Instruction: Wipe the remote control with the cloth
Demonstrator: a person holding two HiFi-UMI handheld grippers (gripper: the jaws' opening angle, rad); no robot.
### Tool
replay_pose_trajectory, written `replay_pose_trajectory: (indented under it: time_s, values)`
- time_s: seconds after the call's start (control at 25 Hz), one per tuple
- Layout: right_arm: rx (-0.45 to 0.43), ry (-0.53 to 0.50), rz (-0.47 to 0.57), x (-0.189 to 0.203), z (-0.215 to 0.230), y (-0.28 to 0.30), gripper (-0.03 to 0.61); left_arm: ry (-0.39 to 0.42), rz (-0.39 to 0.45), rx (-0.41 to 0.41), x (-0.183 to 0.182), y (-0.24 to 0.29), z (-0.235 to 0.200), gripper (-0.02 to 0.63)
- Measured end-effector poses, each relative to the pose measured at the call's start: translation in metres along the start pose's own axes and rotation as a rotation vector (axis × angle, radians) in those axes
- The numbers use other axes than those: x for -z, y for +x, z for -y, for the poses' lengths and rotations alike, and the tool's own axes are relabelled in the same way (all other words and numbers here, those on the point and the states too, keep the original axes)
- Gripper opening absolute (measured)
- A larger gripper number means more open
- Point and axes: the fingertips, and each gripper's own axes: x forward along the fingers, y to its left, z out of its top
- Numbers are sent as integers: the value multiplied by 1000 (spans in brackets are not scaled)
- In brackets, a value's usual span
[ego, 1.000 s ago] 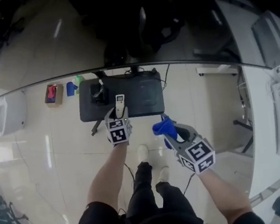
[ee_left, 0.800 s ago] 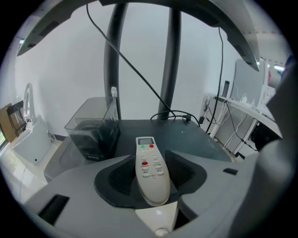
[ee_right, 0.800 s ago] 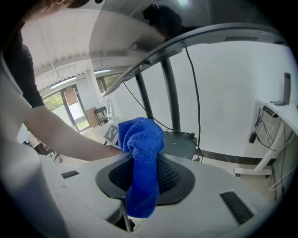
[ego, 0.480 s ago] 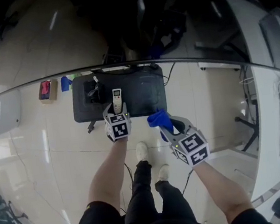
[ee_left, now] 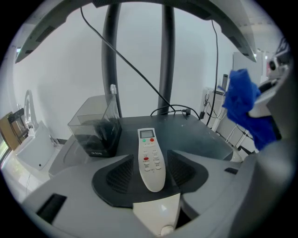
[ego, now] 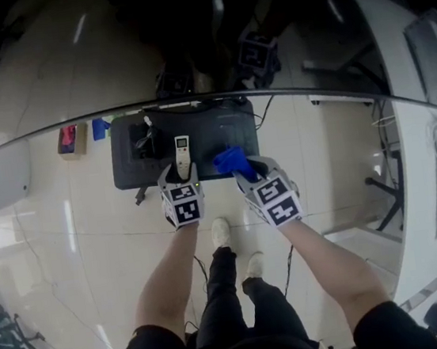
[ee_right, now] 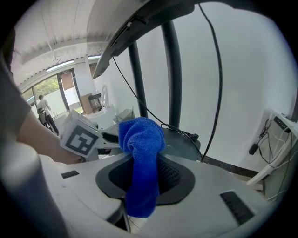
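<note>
Head view: remote control on the black table, long axis running away from the person, near end tucked into the left claw. Right claw just beside it on the right, clamped on the blue cloth, which sits near the remote's right edge but apart from it. Right hand likely the one to wipe, needing only a short sideways reach to the left along that long axis. Left gripper view: remote control lengthwise between the jaws of the left claw, screen end far, a gap on either side, pads not pressing; jaws just been opening, now wide apart. Cloth up at the right, partly cut off behind the right claw's body. Clear box with dark contents left of the remote's far end. Right gripper view: right claw closed on the cloth, bunched head above, loose tail hanging below. Remote hidden here behind the cloth and the left claw's marker cube. Unclear anywhere whether the remote's near end rests on the table or on the left claw.
</note>
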Motion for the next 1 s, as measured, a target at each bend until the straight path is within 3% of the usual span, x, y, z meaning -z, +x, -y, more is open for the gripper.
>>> replay_pose_trajectory:
  time_s: [0.36, 0.64, 0.84, 1.0]
  values:
    - [53, -107, -118, 19, 16, 86, 118, 3, 67, 39, -22, -34, 21, 235]
    - [146, -142, -232, 42, 30, 111, 132, 3, 76, 48, -26, -40, 23, 235]
    - [158, -133, -206, 35, 31, 100, 187, 9, 91, 45, -27, -50, 20, 235]
    - [160, -78, -105, 10, 22, 49, 190, 19, 125, 69, -36, -80, 26, 235]
